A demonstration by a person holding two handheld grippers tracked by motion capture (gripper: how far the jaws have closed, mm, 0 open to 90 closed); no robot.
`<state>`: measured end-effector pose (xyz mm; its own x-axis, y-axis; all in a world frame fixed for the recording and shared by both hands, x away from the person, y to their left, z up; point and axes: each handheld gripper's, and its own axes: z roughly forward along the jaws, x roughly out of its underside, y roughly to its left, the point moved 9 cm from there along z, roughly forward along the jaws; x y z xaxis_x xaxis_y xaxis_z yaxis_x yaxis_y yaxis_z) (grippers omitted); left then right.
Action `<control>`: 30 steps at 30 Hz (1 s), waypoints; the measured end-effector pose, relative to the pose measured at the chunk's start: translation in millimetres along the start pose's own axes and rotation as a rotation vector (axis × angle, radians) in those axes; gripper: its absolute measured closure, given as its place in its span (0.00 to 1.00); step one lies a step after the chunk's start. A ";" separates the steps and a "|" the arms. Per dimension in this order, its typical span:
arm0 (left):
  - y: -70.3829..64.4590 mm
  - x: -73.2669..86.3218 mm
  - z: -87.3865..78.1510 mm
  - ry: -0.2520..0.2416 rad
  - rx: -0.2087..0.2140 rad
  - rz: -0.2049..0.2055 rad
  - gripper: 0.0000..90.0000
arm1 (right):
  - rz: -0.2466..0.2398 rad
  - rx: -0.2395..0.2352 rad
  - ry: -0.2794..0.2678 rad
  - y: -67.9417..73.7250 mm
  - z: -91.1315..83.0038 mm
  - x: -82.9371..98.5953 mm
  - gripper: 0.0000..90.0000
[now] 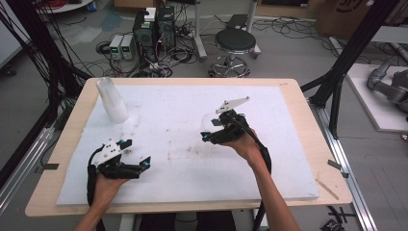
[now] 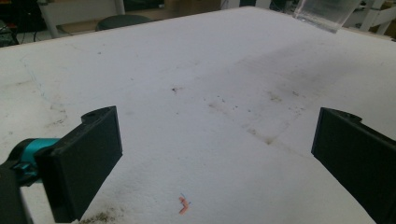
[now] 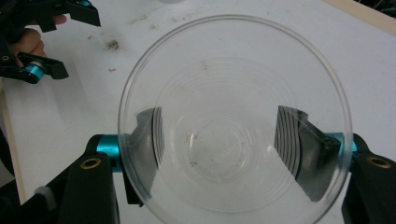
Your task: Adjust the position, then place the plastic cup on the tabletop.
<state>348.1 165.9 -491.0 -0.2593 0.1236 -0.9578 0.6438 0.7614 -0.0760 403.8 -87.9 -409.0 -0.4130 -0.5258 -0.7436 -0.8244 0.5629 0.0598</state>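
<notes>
Near the front left corner of the bench (image 1: 298,139), the left gripper (image 1: 136,153) hovered just above the white sheet with its jaws spread wide and nothing between them; in the left gripper view its two black pads stood far apart over bare, stained foam, with a small red scrap (image 2: 183,205) lying near the front edge. Farther in, right of the middle, the right gripper (image 1: 208,131) was clenched on a clear plastic cup (image 3: 233,121); in the right gripper view the cup's open mouth faced the camera, and the two jaws showed through its wall, pressing on opposite sides low down towards the base; whether it was clear of the surface I could not tell. By the look of it the cup was very light, thin-walled and smooth; it would likely flex or crack under a hard squeeze and slip under a slack one, so a moderate grip across the body near the stiffer bottom, much as here, seemed the soundest hold. Toward the far left corner a stack of clear cups (image 1: 112,100) stood upside down, well apart from both grippers.
</notes>
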 end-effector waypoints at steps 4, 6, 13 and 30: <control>1.0 0.3 -0.2 -0.002 -0.002 -0.007 0.02 | 0.011 0.012 0.011 -2.1 1.6 -0.4 0.37; 0.5 0.4 0.1 -0.002 -0.002 -0.006 0.02 | 0.018 0.012 0.010 -3.0 1.8 -0.9 0.37; 1.5 1.3 1.2 0.012 0.001 -0.017 0.02 | 0.032 0.021 0.018 -6.6 3.1 -0.6 0.37; 3.3 2.8 4.0 0.037 0.010 -0.043 0.02 | 0.037 0.059 0.098 -11.0 31.9 7.1 0.37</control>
<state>352.4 166.2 -495.0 -0.3134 0.1143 -0.9427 0.6384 0.7603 -0.1201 422.2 -77.4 -436.2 -0.4813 -0.5623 -0.6724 -0.7848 0.6181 0.0449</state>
